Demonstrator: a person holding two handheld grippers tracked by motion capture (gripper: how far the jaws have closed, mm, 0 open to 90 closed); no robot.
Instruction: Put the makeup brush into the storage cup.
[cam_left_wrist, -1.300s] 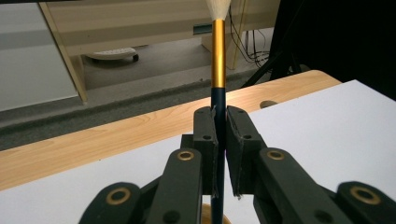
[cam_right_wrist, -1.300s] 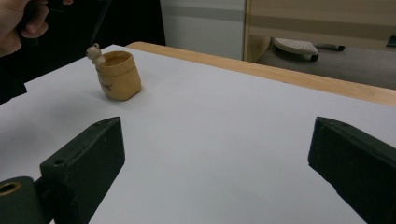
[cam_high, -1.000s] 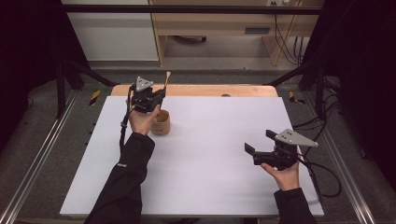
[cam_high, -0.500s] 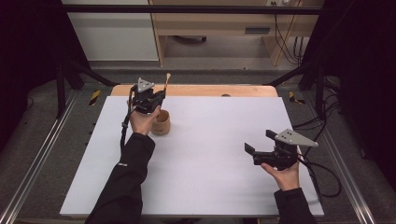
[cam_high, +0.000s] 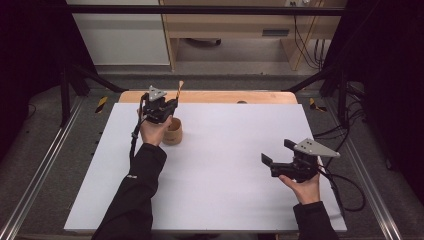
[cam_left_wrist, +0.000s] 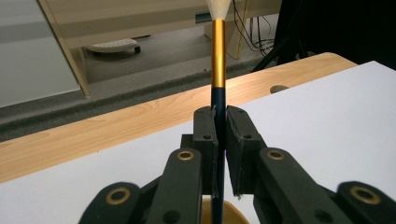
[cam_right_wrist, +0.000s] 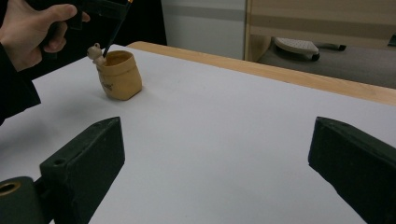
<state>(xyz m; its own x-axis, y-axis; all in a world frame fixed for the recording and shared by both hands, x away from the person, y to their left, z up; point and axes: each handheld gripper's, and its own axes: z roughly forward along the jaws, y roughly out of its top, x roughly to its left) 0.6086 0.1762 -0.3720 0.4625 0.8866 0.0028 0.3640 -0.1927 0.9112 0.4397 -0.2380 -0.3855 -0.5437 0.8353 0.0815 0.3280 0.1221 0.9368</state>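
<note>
The left gripper (cam_high: 165, 106) holds a thin brush (cam_left_wrist: 218, 60) clamped between its jaws, above a small tan cup (cam_high: 173, 132) that stands at the far left part of the white tabletop (cam_high: 230, 165). In the left gripper view the brush rises upright between the two black pads; its dark handle passes into a golden band and then into a pale tip, which is cut off by the top edge. The lower end of the handle goes down behind the jaws toward the yellow rim of the cup, and there it is hidden. In the right gripper view the dark handle slants down into the mouth of the cup (cam_right_wrist: 119, 74), but how deep it reaches I cannot tell. A small figure sits on the rim of the cup, too small to make out well. In the high view the left hand (cam_high: 154, 131) covers a part of the cup. The right gripper (cam_high: 279, 156) is well apart, at the right side of the tabletop, its jaws spread wide with nothing between them, and they are only partly seen in its own view.
</note>
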